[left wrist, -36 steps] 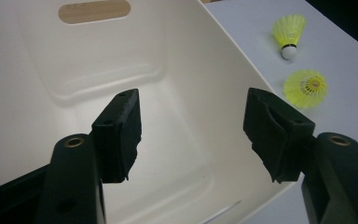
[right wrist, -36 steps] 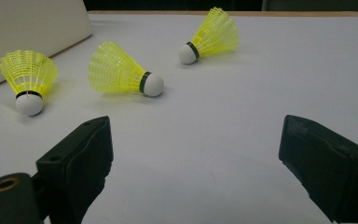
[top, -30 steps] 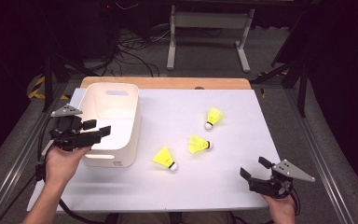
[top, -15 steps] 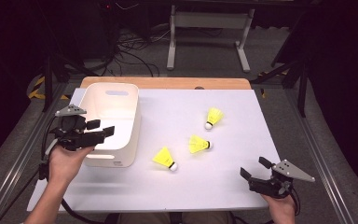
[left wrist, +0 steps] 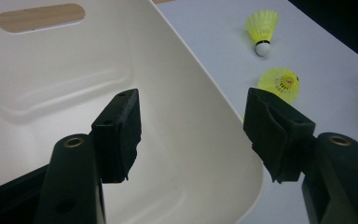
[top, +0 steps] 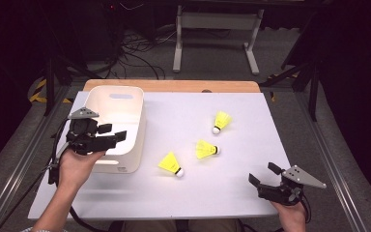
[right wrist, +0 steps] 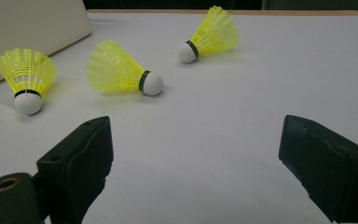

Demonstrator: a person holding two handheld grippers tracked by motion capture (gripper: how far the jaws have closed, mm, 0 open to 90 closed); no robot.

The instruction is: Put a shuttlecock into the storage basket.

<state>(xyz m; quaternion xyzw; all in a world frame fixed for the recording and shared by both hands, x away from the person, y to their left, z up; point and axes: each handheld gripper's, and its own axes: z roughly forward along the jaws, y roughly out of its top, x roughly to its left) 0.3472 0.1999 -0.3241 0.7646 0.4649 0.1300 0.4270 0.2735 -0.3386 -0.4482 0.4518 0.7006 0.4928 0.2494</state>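
The left gripper [top: 112,134] is held over the near rim of the white bin [top: 125,147], jaws spread apart with nothing between them; in the left gripper view the bin's pale inside [left wrist: 74,79] is seen beyond the two black pads. That placement reads as a hover above the container into which the shuttlecocks are most likely to be dropped, though nothing is carried.

The right gripper [top: 265,179] is rested low at the near right corner of the white table [top: 270,125], jaws likewise wide and empty, pointed toward the three yellow shuttlecocks. All three lie on their sides on the tabletop, apart from one another: the nearest shuttlecock [top: 170,164] just beside the bin, the middle shuttlecock [top: 205,149] a little farther right, the far shuttlecock [top: 221,122] beyond it. None is touched by either gripper.

Against the earlier pictures, the left gripper has been drawn slightly farther over the bin's edge; its jaw spread is unchanged. The right gripper and all three shuttlecocks are found exactly where they were.
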